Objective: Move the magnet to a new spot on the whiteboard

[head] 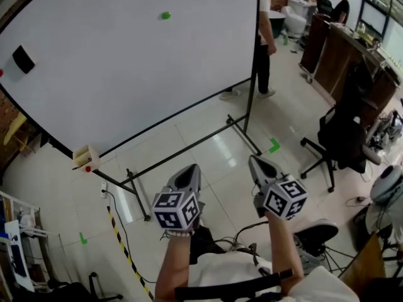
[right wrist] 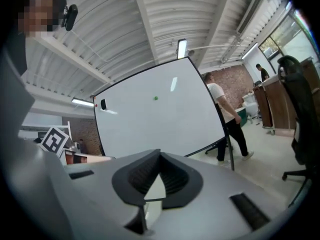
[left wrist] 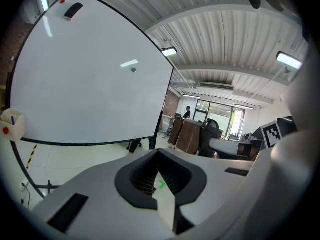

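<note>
**Head view.** Whiteboard (head: 126, 74) on a floor stand. The green magnet (head: 165, 15) is stuck high on it, right of centre (a black eraser (head: 23, 59) sits far left). By the look of it the task is not begun: the magnet is untouched, so reaching, lifting and re-placing it all remain. Left claw (head: 191, 170) and right claw (head: 257, 161) are held low before the person's body, forearms bent, well apart from the board.

**Left gripper view.** Left claw clenched, tips met, nothing between them. It points roughly level past the board's right edge; the magnet shows small, up and to the left.

**Right gripper view.** Right claw clenched and empty, aimed at the board's lower part, with the magnet above its line.
</note>
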`<state>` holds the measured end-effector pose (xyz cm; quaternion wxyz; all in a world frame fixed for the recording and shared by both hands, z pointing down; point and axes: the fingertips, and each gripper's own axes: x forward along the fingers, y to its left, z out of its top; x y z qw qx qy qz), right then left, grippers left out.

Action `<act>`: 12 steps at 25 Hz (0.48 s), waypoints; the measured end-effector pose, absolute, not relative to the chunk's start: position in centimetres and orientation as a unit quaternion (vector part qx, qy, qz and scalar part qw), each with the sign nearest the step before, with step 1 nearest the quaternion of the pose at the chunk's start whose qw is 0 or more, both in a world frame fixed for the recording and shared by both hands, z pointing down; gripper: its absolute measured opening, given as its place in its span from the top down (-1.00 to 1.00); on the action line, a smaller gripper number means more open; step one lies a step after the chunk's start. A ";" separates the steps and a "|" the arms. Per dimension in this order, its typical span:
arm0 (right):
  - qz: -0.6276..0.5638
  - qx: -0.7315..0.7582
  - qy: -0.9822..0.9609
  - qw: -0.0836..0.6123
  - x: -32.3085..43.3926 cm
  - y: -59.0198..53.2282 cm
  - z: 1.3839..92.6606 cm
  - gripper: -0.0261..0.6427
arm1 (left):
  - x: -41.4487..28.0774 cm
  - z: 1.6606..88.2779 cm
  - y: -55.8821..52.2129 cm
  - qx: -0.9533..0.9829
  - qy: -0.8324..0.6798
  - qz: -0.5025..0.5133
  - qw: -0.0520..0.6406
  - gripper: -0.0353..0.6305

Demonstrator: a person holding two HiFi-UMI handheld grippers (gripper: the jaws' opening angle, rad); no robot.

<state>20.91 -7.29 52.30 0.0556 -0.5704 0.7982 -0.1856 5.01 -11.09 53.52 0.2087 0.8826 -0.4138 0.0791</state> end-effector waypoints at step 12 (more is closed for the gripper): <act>-0.214 -0.544 0.808 0.069 20.8 0.4 54.0 0.91 | 7.2 55.8 -2.0 0.878 -0.411 0.122 0.213 0.89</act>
